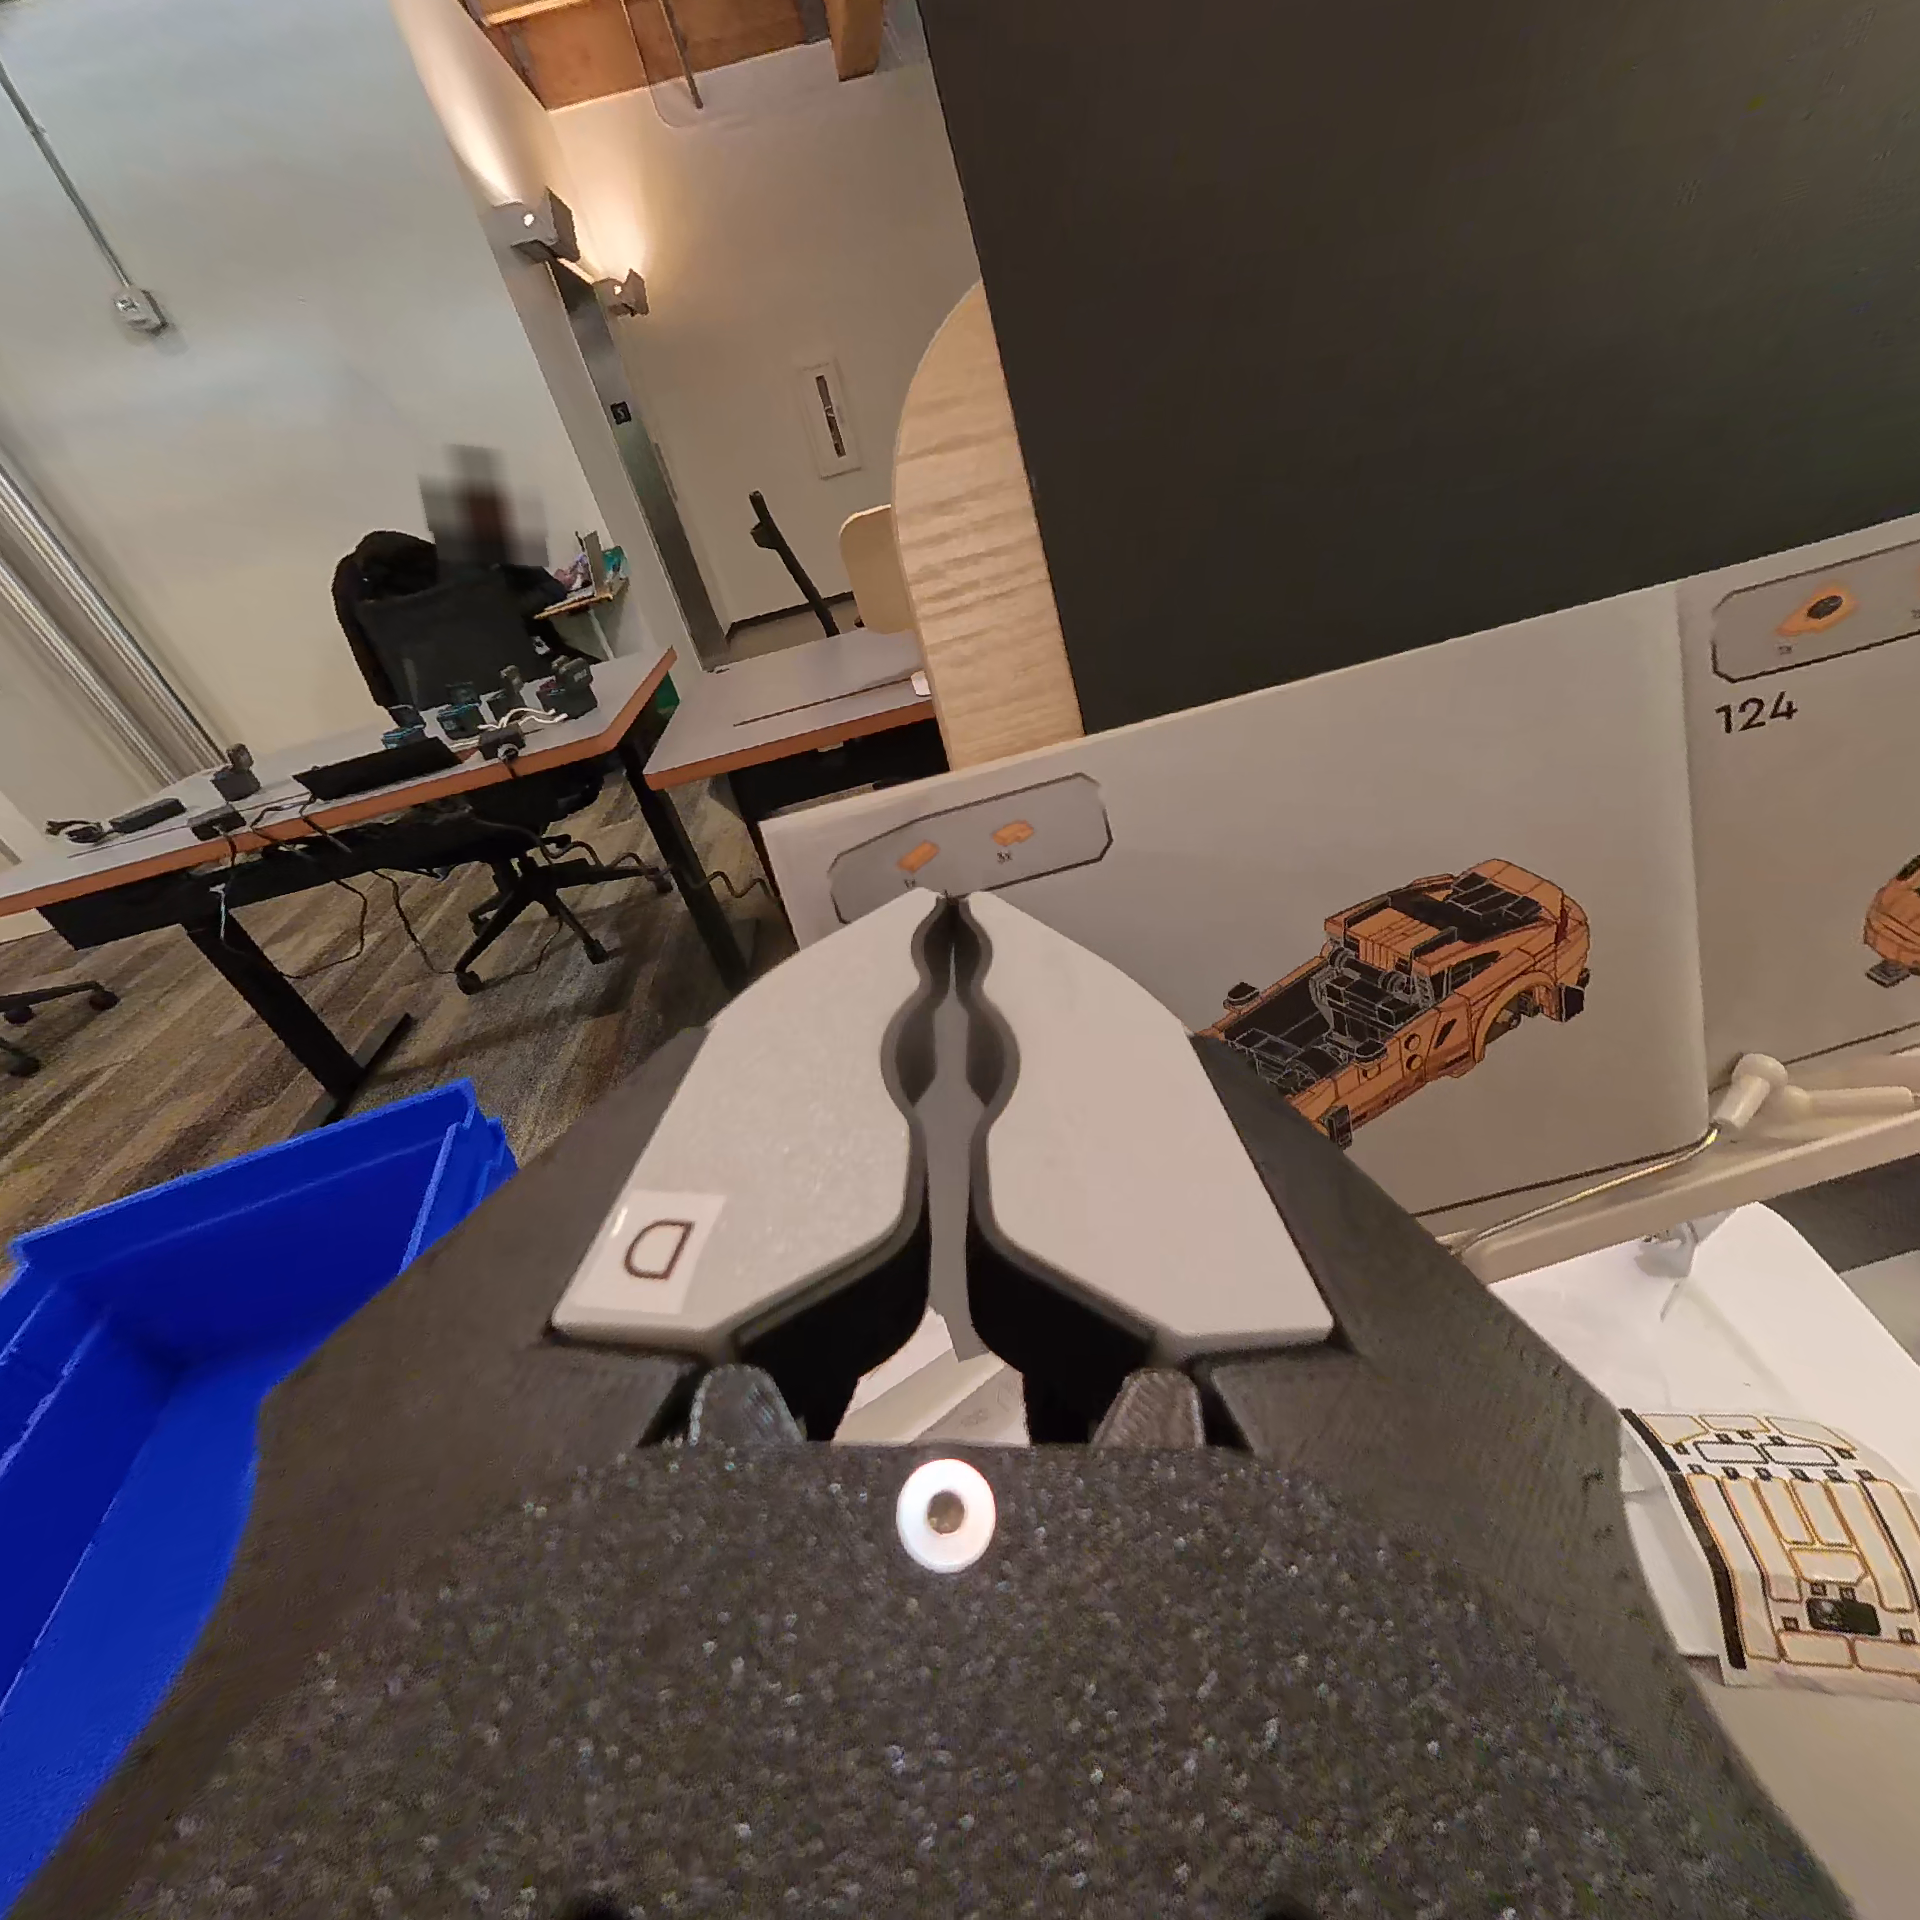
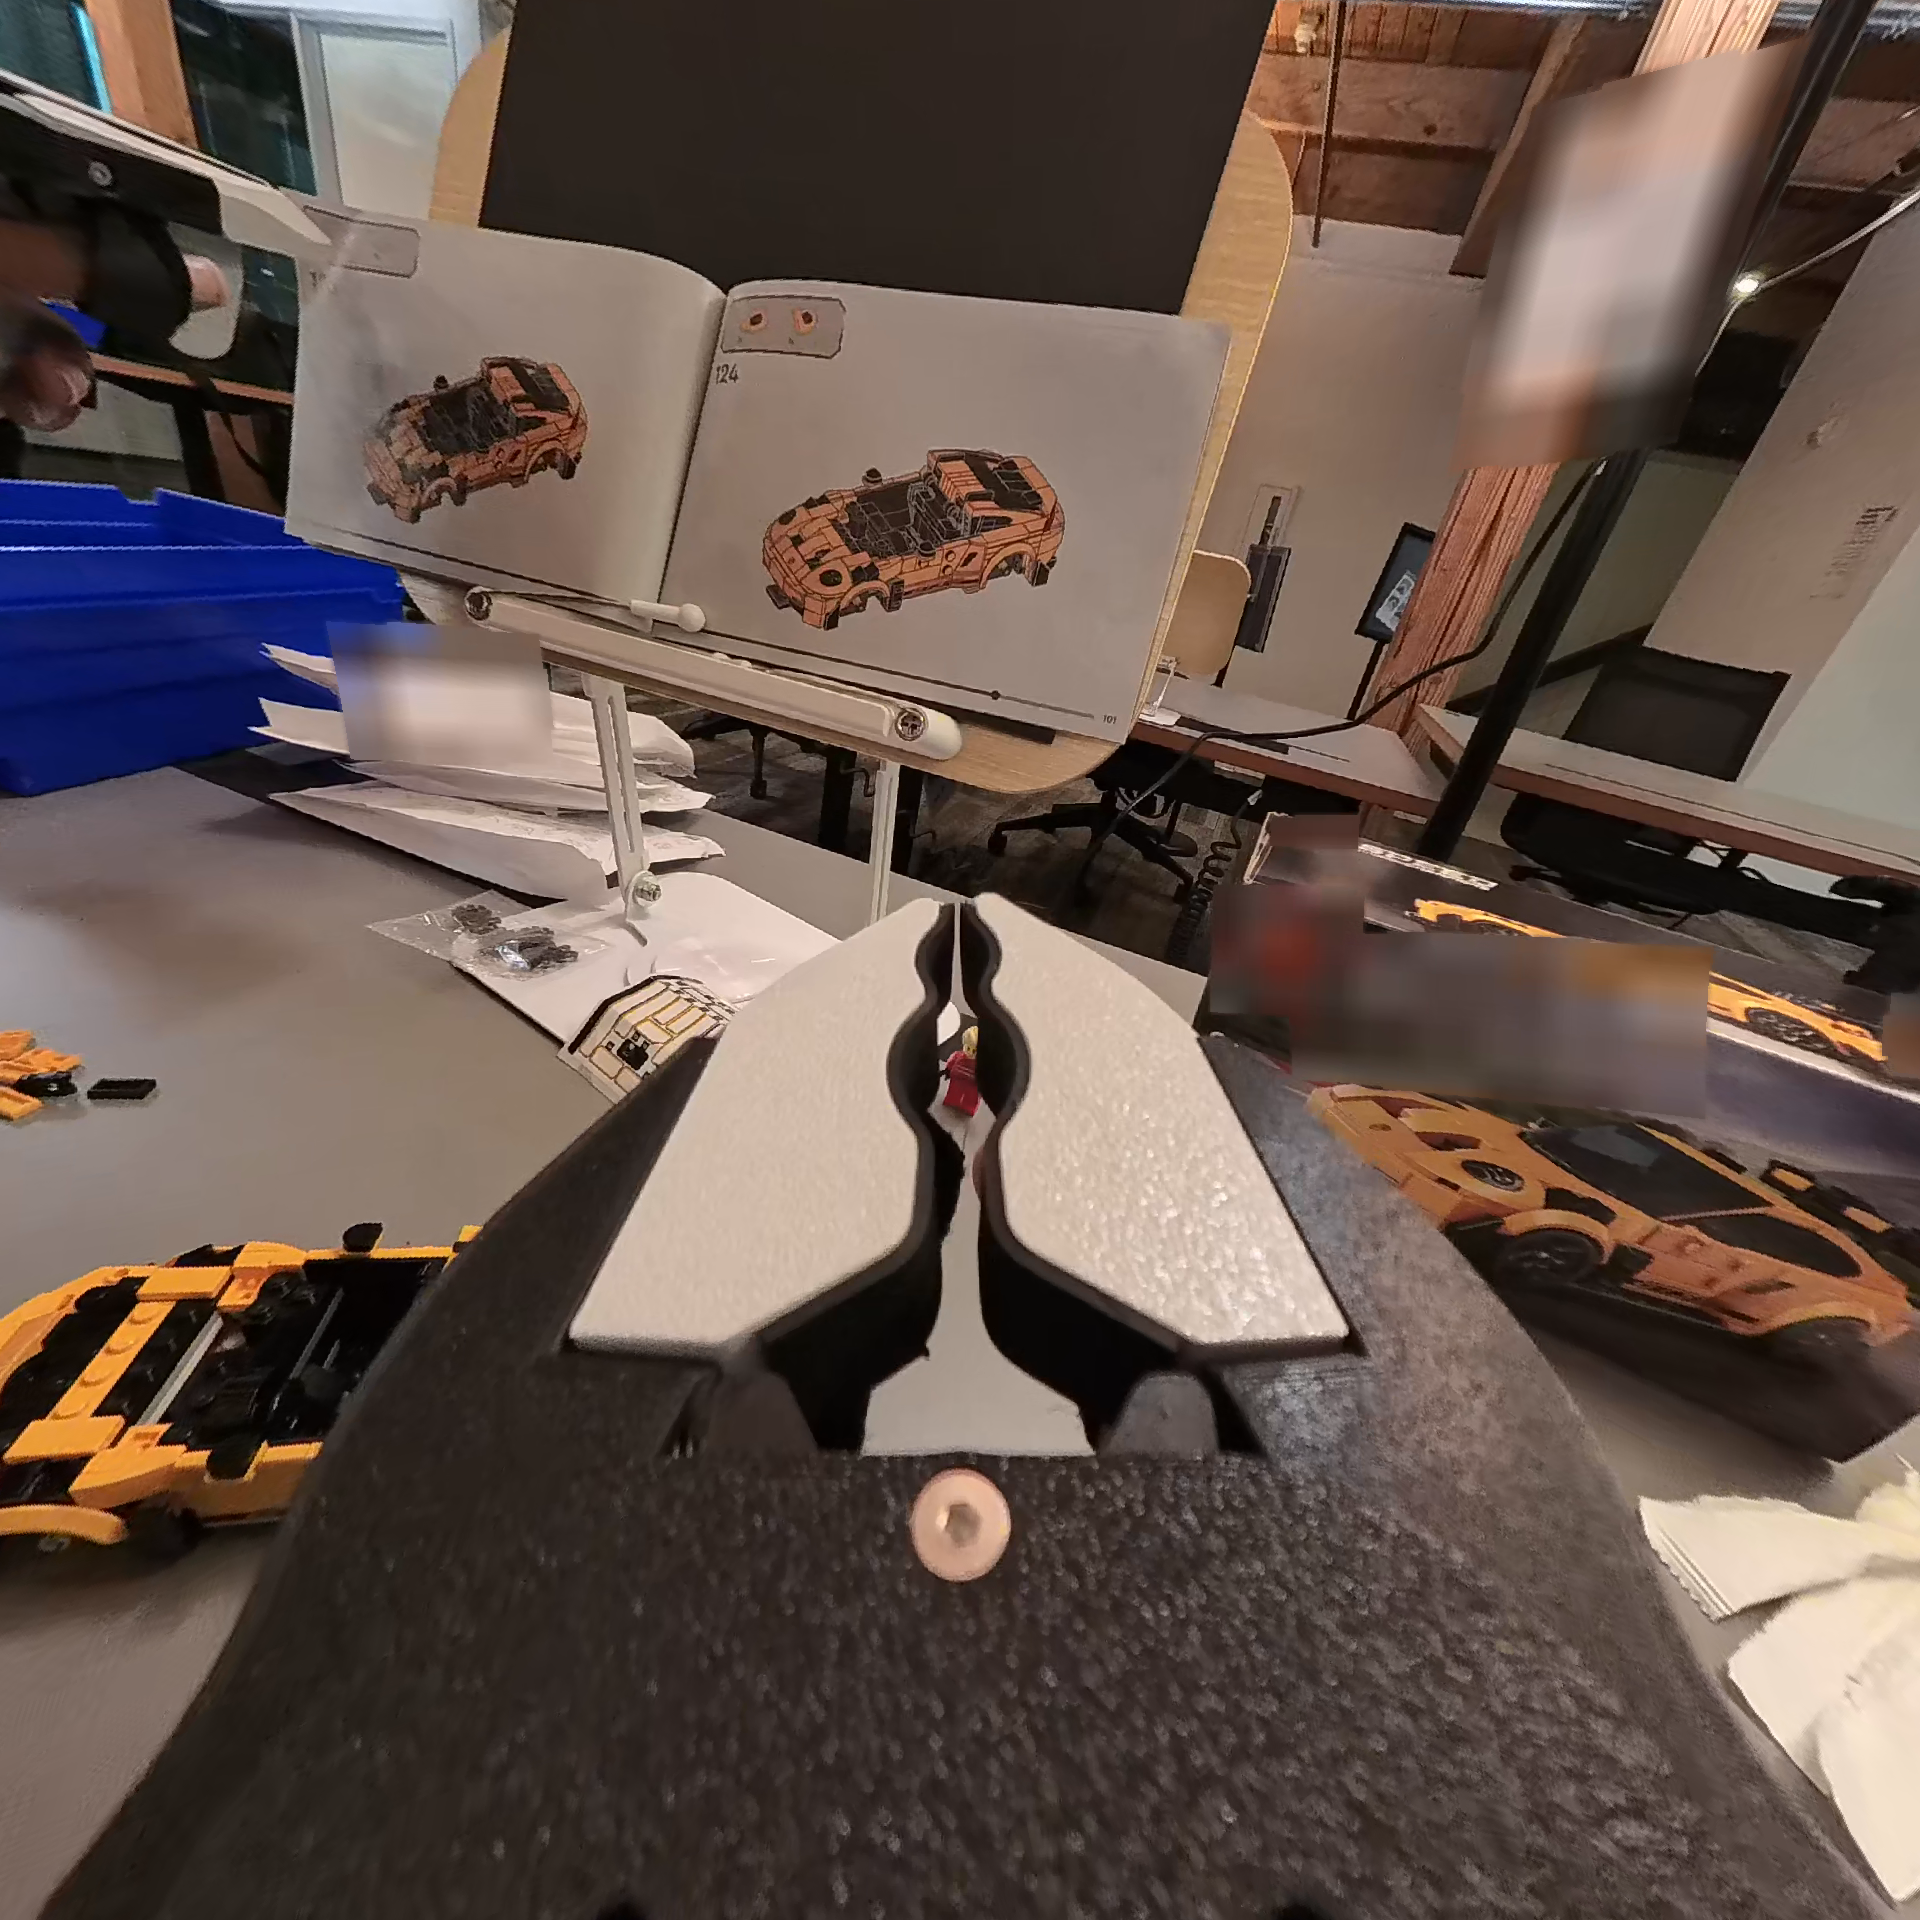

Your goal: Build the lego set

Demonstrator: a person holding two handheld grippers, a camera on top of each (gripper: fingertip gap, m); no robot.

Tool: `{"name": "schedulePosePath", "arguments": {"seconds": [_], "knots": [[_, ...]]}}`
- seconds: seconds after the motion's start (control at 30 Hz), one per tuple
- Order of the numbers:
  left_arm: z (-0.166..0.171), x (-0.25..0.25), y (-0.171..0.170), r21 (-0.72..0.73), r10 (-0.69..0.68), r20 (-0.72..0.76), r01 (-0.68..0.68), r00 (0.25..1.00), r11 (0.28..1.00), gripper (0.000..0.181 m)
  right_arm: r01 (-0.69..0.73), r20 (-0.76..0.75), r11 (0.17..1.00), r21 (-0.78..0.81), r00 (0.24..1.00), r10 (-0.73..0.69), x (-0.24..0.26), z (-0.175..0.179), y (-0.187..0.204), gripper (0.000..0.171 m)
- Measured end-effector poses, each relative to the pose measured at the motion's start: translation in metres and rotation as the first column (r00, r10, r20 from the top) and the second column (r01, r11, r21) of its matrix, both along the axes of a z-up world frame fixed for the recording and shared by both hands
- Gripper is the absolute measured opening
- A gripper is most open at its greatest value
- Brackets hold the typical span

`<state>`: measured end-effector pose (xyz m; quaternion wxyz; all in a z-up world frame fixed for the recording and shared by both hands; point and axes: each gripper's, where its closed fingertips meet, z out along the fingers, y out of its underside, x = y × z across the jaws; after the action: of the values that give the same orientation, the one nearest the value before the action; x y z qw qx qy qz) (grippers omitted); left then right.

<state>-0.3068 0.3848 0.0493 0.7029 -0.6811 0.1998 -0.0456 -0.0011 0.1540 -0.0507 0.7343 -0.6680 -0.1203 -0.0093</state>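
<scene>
Both tools are empty. The left tool point(image 1: 954, 906) has its fingers pressed together at the tips with nothing between them, and it is raised and aimed at the open instruction booklet point(image 1: 1351, 935) on its white stand point(image 1: 1621, 1174), a blue bin point(image 1: 208, 1351) at its left side. The right tool point(image 2: 958, 909) is likewise closed tip to tip and grips nothing; the small red figure point(image 2: 960, 1070) seen through the gap in its fingers stands on the tabletop point(image 2: 312, 1039) beyond, apart from the tool. The part-built orange and black car point(image 2: 187, 1371) lies on the tabletop low to the left of the right tool, untouched. A few loose orange and black pieces point(image 2: 52, 1075) lie farther left, a clear bag of black parts point(image 2: 509, 940) and a sticker sheet point(image 2: 644, 1029) sit near the stand's foot, and the set's box point(image 2: 1621, 1226) is to the right. Judgement: the step in hand is reading the booklet, with the build well advanced. The next move calls for opening one tool over the loose orange pieces, pinching the one pictured, and steadying the car with the other tool.
</scene>
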Motion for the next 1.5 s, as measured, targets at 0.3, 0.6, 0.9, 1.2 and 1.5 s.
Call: {"name": "schedulePosePath", "arguments": {"seconds": [0.3,0.6,0.9,1.2,1.5], "knots": [[0.0,0.0,0.002,0.005,-0.002,0.004,0.002,1.0,1.0,0.0,-0.008,0.004,1.0,-0.013,1.0,0.009,-0.002,-0.004,0.002,0.001],[0.0,0.021,-0.005,0.012,-0.049,0.004,0.049,0.999,0.999,0.0,-0.014,0.008,0.999,-0.032,1.0,0.014,-0.004,-0.009,0.004,0.001],[-0.003,0.025,-0.007,0.012,-0.058,0.007,0.058,0.998,0.998,0.0,-0.017,0.006,0.999,-0.038,1.0,0.017,-0.004,-0.01,0.004,0.001],[-0.014,0.031,-0.041,-0.01,-0.128,0.05,0.129,0.99,0.992,0.0,-0.016,0.008,0.999,-0.034,1.0,0.016,-0.004,-0.009,0.004,0.001],[-0.043,-0.028,-0.18,-0.201,-0.352,-0.026,0.34,0.936,0.919,0.0,-0.024,-0.002,0.999,-0.04,1.0,0.024,-0.005,-0.011,0.004,0.001]]}}
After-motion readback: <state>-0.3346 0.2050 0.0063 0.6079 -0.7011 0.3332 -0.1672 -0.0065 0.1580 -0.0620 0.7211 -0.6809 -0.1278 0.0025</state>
